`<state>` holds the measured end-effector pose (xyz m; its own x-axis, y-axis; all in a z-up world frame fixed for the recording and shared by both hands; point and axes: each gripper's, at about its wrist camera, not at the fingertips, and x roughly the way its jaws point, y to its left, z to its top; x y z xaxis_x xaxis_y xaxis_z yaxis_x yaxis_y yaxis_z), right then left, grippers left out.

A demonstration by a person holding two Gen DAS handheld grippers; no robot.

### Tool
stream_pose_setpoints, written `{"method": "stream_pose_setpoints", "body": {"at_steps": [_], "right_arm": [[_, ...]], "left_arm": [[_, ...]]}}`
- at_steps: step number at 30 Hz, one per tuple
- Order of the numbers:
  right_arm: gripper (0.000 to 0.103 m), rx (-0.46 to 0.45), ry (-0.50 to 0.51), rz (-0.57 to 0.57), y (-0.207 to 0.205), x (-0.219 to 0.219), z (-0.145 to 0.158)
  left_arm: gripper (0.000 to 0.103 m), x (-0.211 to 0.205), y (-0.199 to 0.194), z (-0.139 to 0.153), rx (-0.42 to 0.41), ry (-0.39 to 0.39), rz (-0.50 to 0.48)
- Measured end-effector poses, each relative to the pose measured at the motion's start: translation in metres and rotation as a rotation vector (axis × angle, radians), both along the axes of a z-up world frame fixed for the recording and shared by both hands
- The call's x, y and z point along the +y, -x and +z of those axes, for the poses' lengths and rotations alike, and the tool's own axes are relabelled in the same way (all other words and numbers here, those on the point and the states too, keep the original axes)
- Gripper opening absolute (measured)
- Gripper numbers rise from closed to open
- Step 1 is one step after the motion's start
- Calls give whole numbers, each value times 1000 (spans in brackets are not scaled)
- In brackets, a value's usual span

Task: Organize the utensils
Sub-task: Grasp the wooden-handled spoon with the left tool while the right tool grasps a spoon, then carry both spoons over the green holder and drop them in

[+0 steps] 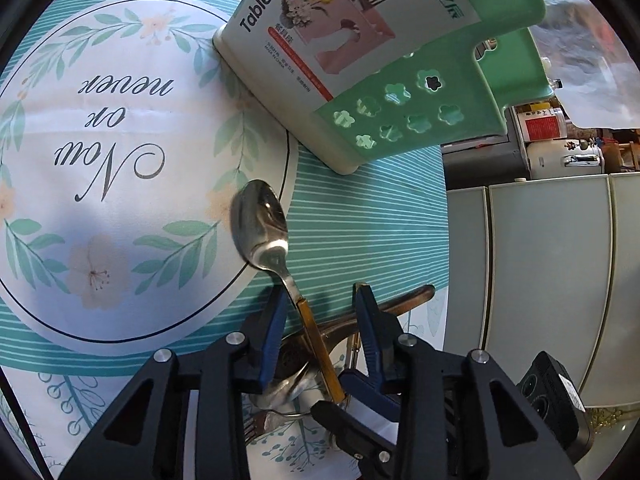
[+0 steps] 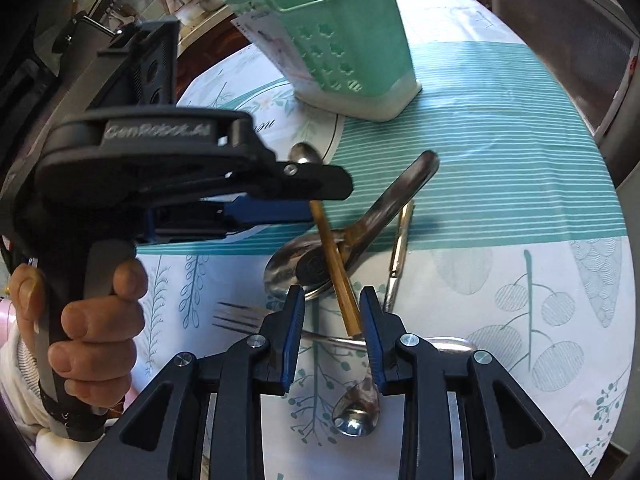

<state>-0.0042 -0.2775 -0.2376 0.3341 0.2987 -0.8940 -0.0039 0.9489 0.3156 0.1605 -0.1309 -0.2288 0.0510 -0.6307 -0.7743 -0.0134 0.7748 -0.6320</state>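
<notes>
On the table, a tablecloth (image 1: 360, 208) in teal stripes and pale leaf prints fills both views; only the left wrist camera shows its round floral wreath, which encloses the script "Now or never". That camera alone also looks past the table edge to a pale cabinet (image 1: 540, 260) with a jar bearing a red label (image 1: 540, 124) on top.

A green utensil holder (image 2: 352, 40) with flower-shaped cut-outs and a white base stands upright on the stripes. Its paper sleeve reads "Tableware" (the smaller print is too fine to read).

Only the right wrist camera shows the left gripper (image 1: 320, 292) side-on, with "GenRobot.AI" along its body and the person's left hand (image 2: 92, 320) wrapped round the grip. Its blue-padded fingers stand spread, the gap wider than the handle that passes between them. The right gripper (image 2: 331, 292) is likewise spread.

A large ladle (image 2: 360, 224) lies in the utensil pile near the holder. Across its bowl slants the gold-handled spoon (image 1: 260, 232), bowl towards the holder. The handle runs close along one left finger, and its tip ends just beside one right finger; neither gripper is closed on it.

A fork (image 2: 240, 316), a slim gold utensil (image 2: 400, 248) and a small spoon (image 2: 356, 412) lie by the ladle, clearest from the right.
</notes>
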Motion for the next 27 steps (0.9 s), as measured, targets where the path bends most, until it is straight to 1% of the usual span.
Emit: {"method": "stream_pose_setpoints", "body": {"at_steps": [1, 3, 6, 8, 13, 16, 18, 23, 27], "right_arm": [[29, 1, -4, 0, 0, 0, 0], [29, 2, -15, 2, -1, 1, -1], [29, 5, -27, 8, 0, 4, -3], [29, 3, -29, 13, 0, 6, -4], [29, -10, -36, -5, 4, 2, 0], [29, -36, -52, -55, 9, -15, 8], [29, -57, -72, -100, 8, -25, 11], [29, -91, -104, -180, -5, -48, 13], [29, -122, -102, -197, -17, -51, 16]], "left_arm": [[31, 0, -1, 0, -1, -4, 4], [23, -1, 0, -1, 5, -14, 20], [15, -2, -3, -5, 23, -30, 44], [15, -1, -3, -5, 34, -38, 52], [14, -10, -8, -4, 61, -98, 47], [13, -18, -11, -2, 59, -135, 35], [10, -21, -11, -2, 53, -160, 31], [7, -23, -10, -3, 48, -155, 27], [6, -21, -8, -4, 36, -150, 22]]}}
